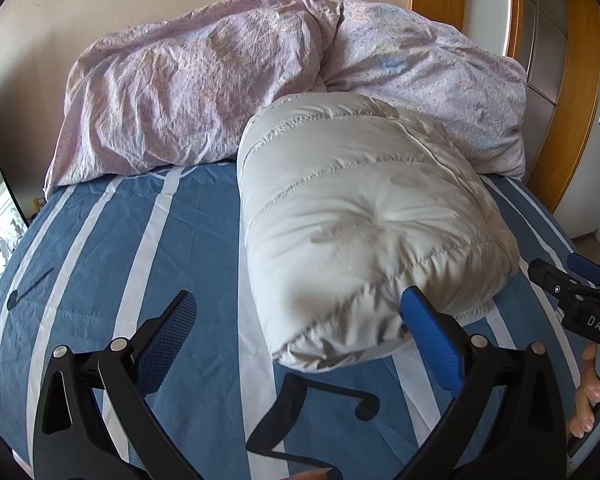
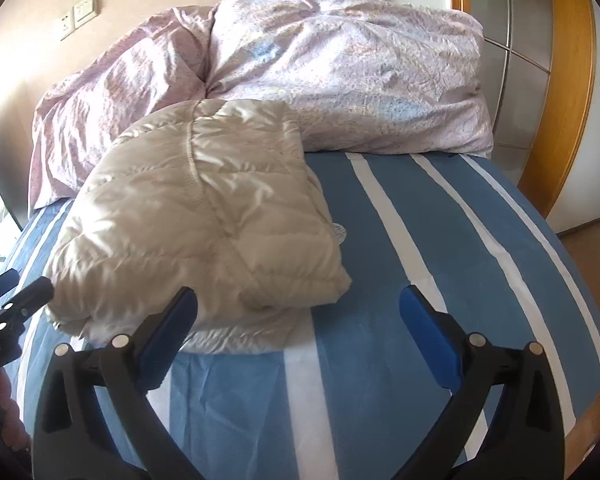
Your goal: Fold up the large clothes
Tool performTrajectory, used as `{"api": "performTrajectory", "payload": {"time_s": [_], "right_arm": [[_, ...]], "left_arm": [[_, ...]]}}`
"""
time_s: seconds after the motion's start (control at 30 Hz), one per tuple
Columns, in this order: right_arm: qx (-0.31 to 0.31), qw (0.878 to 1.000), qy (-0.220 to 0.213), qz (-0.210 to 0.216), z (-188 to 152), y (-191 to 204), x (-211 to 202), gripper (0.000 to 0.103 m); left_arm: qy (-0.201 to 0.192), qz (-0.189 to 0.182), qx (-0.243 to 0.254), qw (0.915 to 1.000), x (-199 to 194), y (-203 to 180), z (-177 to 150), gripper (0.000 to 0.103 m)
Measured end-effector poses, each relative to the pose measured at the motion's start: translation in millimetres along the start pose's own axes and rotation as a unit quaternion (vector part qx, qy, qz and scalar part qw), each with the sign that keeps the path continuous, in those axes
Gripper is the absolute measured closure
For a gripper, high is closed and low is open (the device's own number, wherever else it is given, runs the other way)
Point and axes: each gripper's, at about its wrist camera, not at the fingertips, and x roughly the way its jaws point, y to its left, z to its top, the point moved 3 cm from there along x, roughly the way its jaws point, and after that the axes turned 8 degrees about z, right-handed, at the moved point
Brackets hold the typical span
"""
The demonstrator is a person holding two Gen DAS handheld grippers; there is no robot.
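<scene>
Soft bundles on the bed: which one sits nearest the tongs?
The folded cream quilted down jacket, lying on the blue-and-white striped sheet. The crumpled pink floral duvet is heaped farther back against the wall.

The bed [image 1: 148, 240] fills the lower part of both views, covered by a blue sheet [image 2: 380, 240] with white stripes running toward the far end. A folded pale puffer jacket [image 1: 364, 216] lies directly on the sheet (right of centre in the left wrist view, left of centre in the right wrist view). Across the top of the frame, a crumpled lilac duvet [image 1: 204, 84] is heaped along the far end, touching the jacket's far edge.
</scene>
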Motion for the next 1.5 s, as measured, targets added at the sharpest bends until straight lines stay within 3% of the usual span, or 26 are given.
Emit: {"api": "performTrajectory", "payload": {"time_s": [0.4,1.13,1.5], "right_arm": [[-0.020,1.000,0.013,0.010,-31,23,-33,0.002],[-0.016,0.999,0.026,0.015,-47,24,-64,0.002],[-0.028,0.999,0.019,0.017,-50,31,-77,0.002]], "left_arm": [[0.028,0.006,-0.004,0.9996,-28,5,-27,0.001],[0.056,-0.034,-0.008,0.9978,-57,-6,-40,0.001],[0.059,-0.028,-0.004,0.9978,-68,-9,-47,0.001]]}}
